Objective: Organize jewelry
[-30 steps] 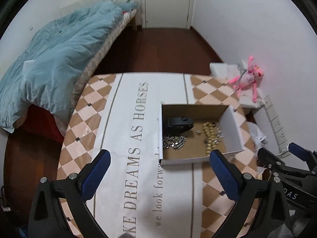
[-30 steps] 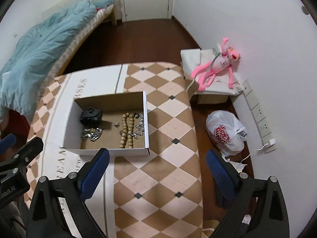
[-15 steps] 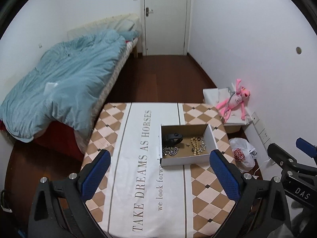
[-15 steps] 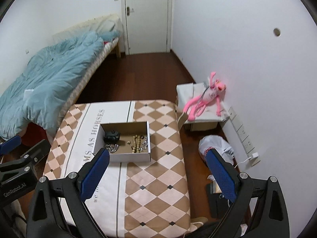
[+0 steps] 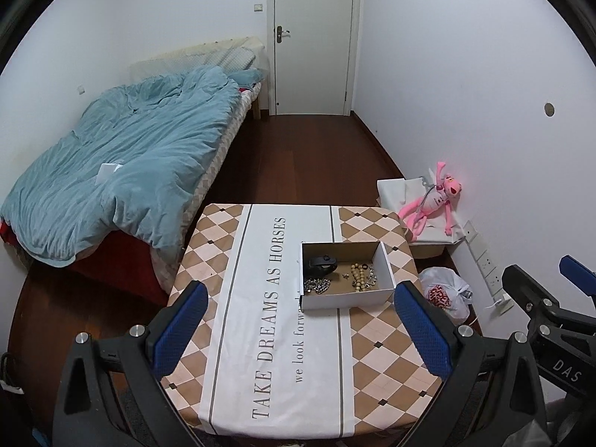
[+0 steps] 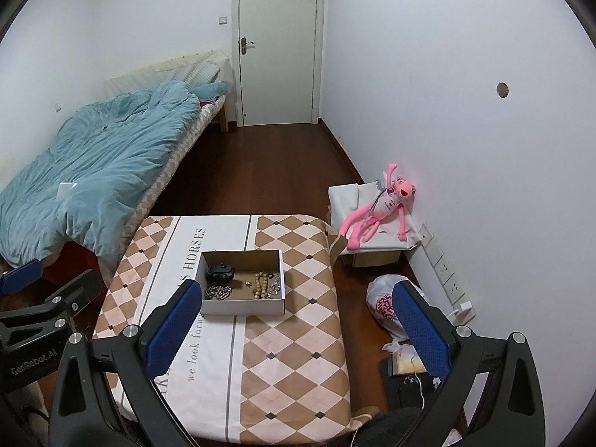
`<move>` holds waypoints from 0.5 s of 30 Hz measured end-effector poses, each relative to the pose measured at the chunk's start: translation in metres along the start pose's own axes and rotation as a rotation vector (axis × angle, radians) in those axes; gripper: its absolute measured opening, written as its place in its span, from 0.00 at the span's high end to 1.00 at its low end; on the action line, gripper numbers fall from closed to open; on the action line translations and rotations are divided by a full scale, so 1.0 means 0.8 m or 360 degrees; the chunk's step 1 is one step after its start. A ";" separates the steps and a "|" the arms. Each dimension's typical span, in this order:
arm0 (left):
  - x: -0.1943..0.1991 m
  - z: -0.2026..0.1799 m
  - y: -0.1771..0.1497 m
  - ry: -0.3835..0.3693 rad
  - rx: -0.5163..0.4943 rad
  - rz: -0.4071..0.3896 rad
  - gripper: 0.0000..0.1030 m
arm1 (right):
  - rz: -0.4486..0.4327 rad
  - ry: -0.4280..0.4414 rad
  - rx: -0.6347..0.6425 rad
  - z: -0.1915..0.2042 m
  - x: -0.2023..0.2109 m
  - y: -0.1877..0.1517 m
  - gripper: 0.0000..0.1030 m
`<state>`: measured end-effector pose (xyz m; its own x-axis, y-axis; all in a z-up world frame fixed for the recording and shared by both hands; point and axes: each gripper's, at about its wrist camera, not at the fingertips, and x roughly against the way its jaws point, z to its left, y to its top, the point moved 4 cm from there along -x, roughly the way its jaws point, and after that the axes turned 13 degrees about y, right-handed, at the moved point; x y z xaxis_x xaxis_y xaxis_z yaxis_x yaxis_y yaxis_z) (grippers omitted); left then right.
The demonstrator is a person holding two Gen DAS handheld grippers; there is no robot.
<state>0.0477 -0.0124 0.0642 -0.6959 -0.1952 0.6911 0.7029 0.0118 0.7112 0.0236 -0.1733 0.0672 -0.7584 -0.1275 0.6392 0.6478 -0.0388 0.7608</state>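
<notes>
We are holding both tongs, left tongs (image 5: 300,326) and right tongs (image 6: 294,326), wide apart and empty, high above the box (image 5: 344,300) of jewelry (image 5: 359,277) sitting on the surface (image 5: 372,339), so we are thinking we must reach down to it next.

small bedroom on my feed: white walls, dark wood floor (image 5: 309,156), closed white door (image 5: 312,37) at the far end. bed (image 5: 111,171) with a rumpled teal duvet along the left wall, checkered tablecloth table (image 6: 298,335) up front, pink plush toy (image 6: 376,212) by the right wall outlets
</notes>
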 end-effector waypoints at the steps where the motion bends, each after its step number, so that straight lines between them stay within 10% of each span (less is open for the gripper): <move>1: 0.000 0.000 0.000 -0.0003 0.0003 0.0000 0.01 | 0.0000 -0.0003 0.0000 0.000 0.000 0.000 0.00; 15: -0.028 -0.011 0.019 0.0010 0.0015 0.0057 0.01 | 0.0029 -0.0073 -0.0033 -0.021 -0.033 0.026 0.00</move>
<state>0.0752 -0.0169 0.0584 -0.6692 -0.2004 0.7155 0.7262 0.0279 0.6870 0.0580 -0.1873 0.0642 -0.7485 -0.0829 0.6580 0.6627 -0.0576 0.7466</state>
